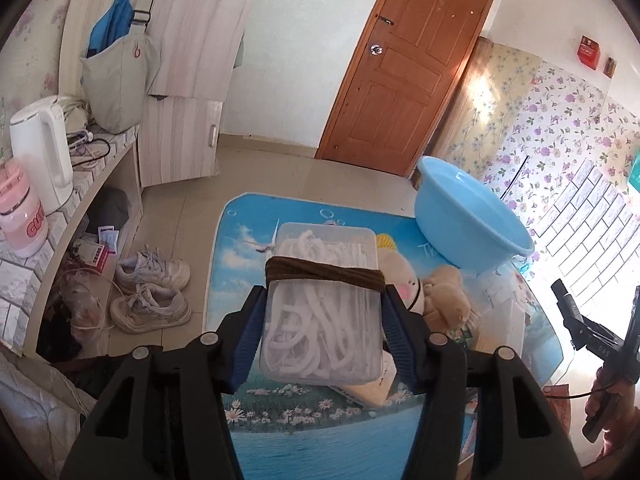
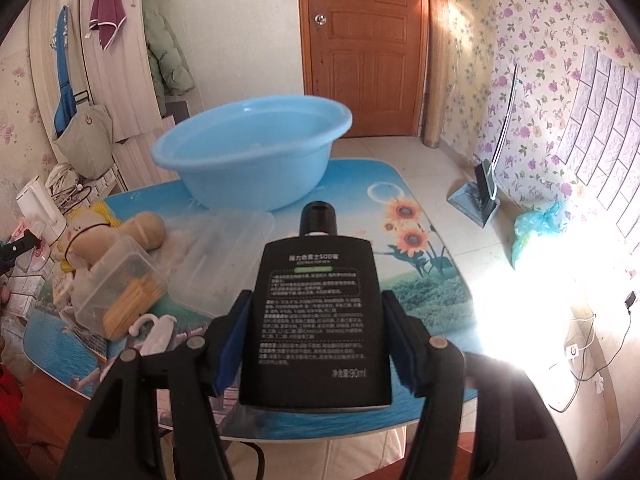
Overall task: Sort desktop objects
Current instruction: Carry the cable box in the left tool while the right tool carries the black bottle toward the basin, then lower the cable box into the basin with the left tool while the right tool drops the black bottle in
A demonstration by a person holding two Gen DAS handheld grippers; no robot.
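In the left wrist view my left gripper point(image 1: 325, 300) is shut on a clear plastic box point(image 1: 324, 276) full of white pieces, with a brown band wound round it; the box hangs above the picture-printed table point(image 1: 280, 420). In the right wrist view my right gripper point(image 2: 318, 304) is shut on a flat black bottle point(image 2: 318, 320) with white print and a round black cap, lifted over the table point(image 2: 420, 292). A light blue basin point(image 2: 256, 152) stands at the table's far side, also the basin point(image 1: 468, 220) seen at the right in the left view.
On the table lie plush toys point(image 1: 440, 296), a clear box of yellow sticks point(image 2: 120, 288), an empty clear container point(image 2: 224, 256) and a white hook-shaped piece point(image 2: 156, 332). A shelf with a white kettle point(image 1: 40, 152) stands left; shoes point(image 1: 152, 292) lie on the floor. The right gripper's body point(image 1: 592, 332) shows at the right edge.
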